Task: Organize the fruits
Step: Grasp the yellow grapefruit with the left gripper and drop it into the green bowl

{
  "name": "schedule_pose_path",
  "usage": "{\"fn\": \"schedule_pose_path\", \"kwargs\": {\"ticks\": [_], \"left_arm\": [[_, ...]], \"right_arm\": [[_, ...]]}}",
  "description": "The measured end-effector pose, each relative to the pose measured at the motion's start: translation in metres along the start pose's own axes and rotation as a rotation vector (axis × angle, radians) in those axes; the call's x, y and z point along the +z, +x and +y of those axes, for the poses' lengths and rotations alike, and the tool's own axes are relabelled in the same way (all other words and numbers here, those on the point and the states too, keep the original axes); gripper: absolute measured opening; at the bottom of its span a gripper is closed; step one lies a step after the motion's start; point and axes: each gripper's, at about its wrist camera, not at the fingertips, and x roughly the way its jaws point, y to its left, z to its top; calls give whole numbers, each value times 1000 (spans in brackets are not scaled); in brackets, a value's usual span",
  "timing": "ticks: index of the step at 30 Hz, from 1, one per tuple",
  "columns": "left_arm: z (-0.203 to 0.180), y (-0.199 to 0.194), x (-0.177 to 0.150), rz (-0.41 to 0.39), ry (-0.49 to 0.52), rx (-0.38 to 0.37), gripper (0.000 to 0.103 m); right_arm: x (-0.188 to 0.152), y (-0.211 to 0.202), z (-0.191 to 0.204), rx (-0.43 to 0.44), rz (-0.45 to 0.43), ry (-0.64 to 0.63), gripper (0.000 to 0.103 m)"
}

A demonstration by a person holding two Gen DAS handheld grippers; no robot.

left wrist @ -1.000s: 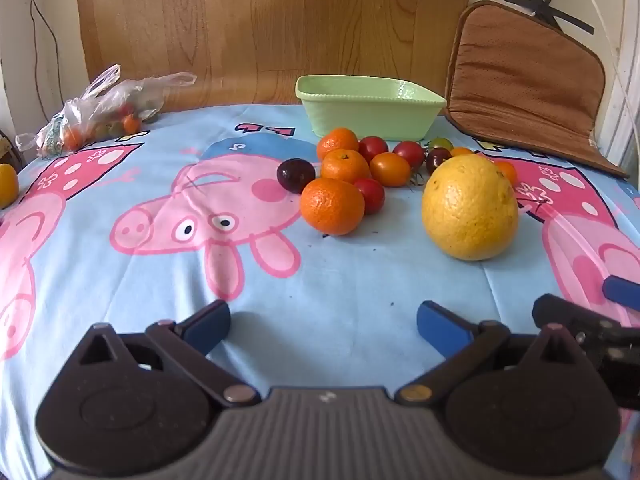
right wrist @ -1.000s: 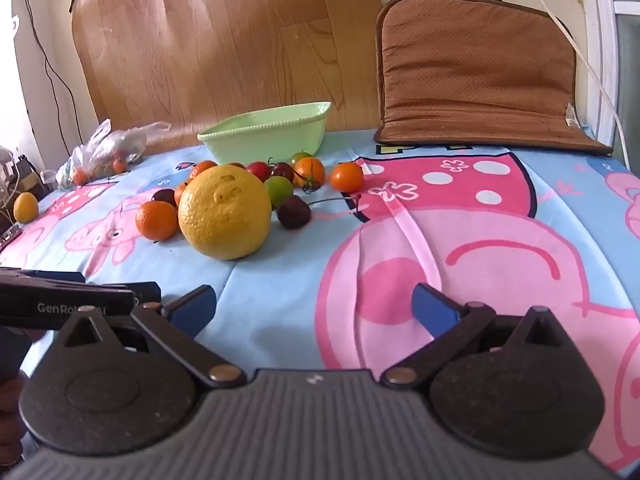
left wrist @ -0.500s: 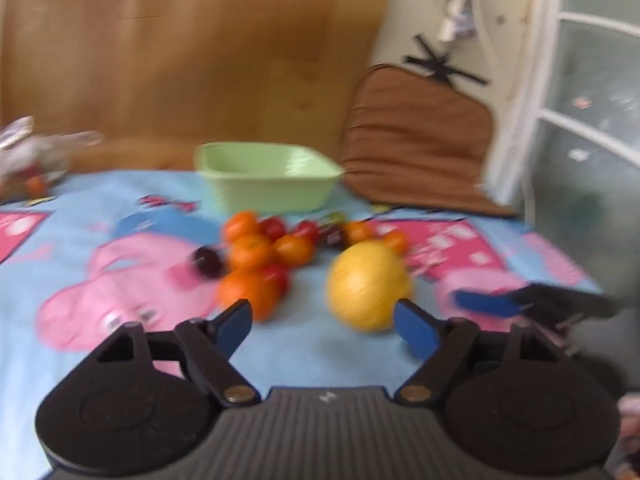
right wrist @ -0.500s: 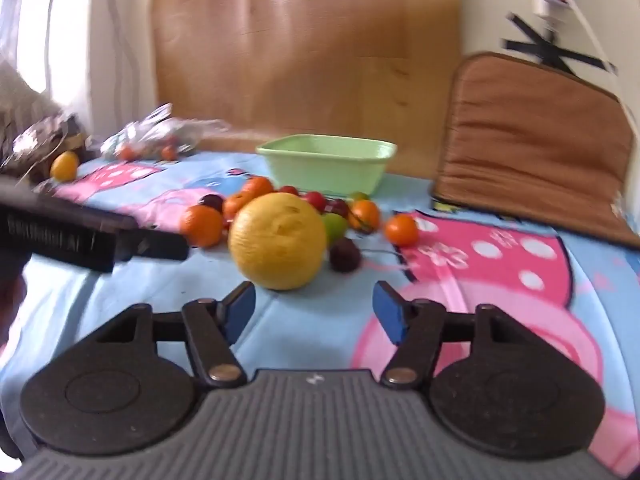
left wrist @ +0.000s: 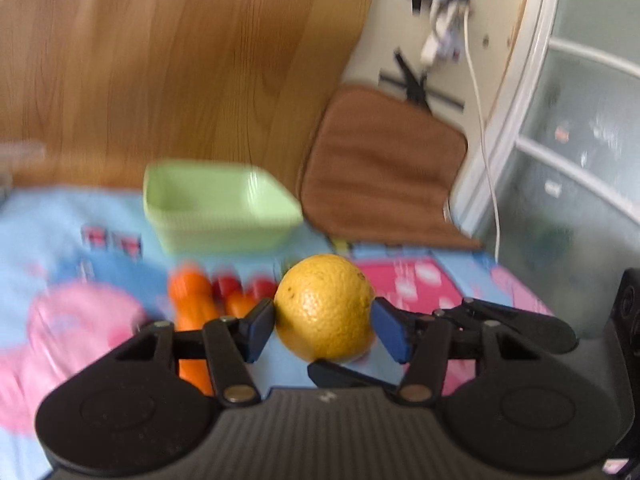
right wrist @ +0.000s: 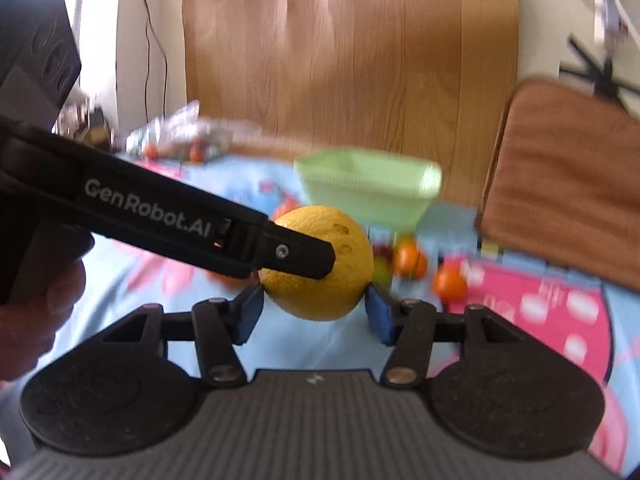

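Note:
A big yellow citrus [left wrist: 324,308] sits between the blue pads of my left gripper [left wrist: 323,320], whose jaws are closing and touch both its sides. In the right wrist view the same citrus [right wrist: 320,280] lies between the pads of my right gripper [right wrist: 314,310], also closing and pressing on its lower flanks. The left gripper's finger [right wrist: 296,256] crosses the fruit's front there; a right finger [left wrist: 340,376] shows under it. Behind stands an empty green dish [left wrist: 216,208], with oranges [left wrist: 192,296] and small red fruits [left wrist: 228,286] on the cloth before it.
A brown cushion [left wrist: 380,168] leans on the wall at the back right. A plastic bag [right wrist: 188,132] with small fruits lies at the back left. Two oranges [right wrist: 408,260] rest right of the citrus. A person's hand [right wrist: 36,312] holds the left gripper. A wooden board backs the table.
Both grippers went from wide open and short of the citrus to closed in on it from two sides. Both views tilted up and swung, and the background is now blurred.

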Motion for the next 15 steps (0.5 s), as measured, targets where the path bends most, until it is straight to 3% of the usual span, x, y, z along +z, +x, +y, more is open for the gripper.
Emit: {"fn": "schedule_pose_path", "kwargs": {"ticks": [3,6,10,15], "left_arm": [[12,13,30,-50,11,24,54],[36,43,62,-50,-25,36,54],[65,86,88,-10,-66,64,54],[83,123,86,71,-95,95,54]], "right_arm": [[27,24,-6,-17,-49,-15,59],[49,63,-22,-20,-56,27,58],[60,107,-38,-23,-22,75,58],[59,144,-49,-18,70,106,58]]}}
